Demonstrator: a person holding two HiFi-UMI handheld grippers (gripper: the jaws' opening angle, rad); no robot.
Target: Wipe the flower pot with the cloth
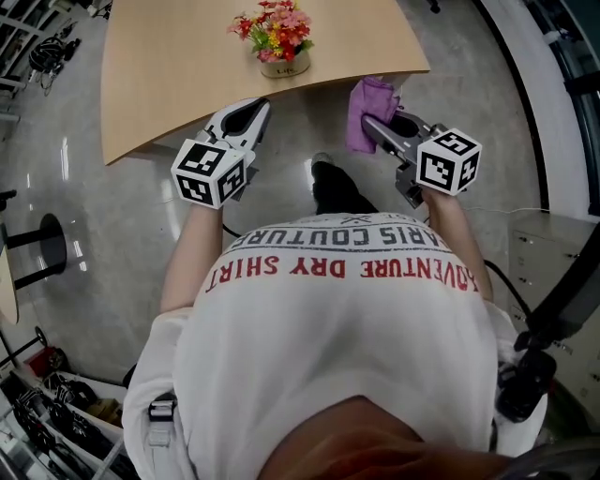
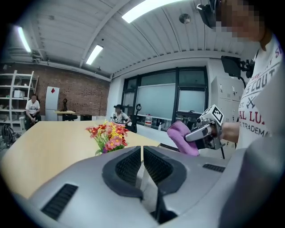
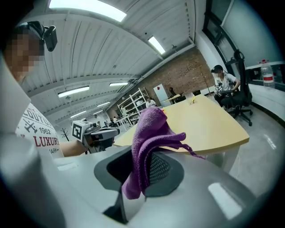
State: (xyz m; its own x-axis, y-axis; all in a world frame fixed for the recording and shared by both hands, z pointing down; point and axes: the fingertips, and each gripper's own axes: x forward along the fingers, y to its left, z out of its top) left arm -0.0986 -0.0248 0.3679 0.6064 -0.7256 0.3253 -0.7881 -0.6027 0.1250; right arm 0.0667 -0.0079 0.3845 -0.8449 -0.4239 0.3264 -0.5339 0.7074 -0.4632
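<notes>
- Cloth (image 1: 368,111), purple, hangs clamped in the right gripper (image 1: 375,127), just short of the table (image 1: 159,75) edge.
- Left gripper (image 1: 246,114) — jaws pressed together on nothing — is level beside it.
- Flower pot (image 1: 284,66) stands beyond, near the table's front edge, under its flowers (image 1: 275,28).

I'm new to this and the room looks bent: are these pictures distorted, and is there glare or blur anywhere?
Head view: straight lines curve toward the edges, and lamps glint off the shiny floor. Left gripper view: dark rounded corners, a washed-out ceiling light, flowers sharp. Right gripper view: same curving, cloth crisp up close.
</notes>
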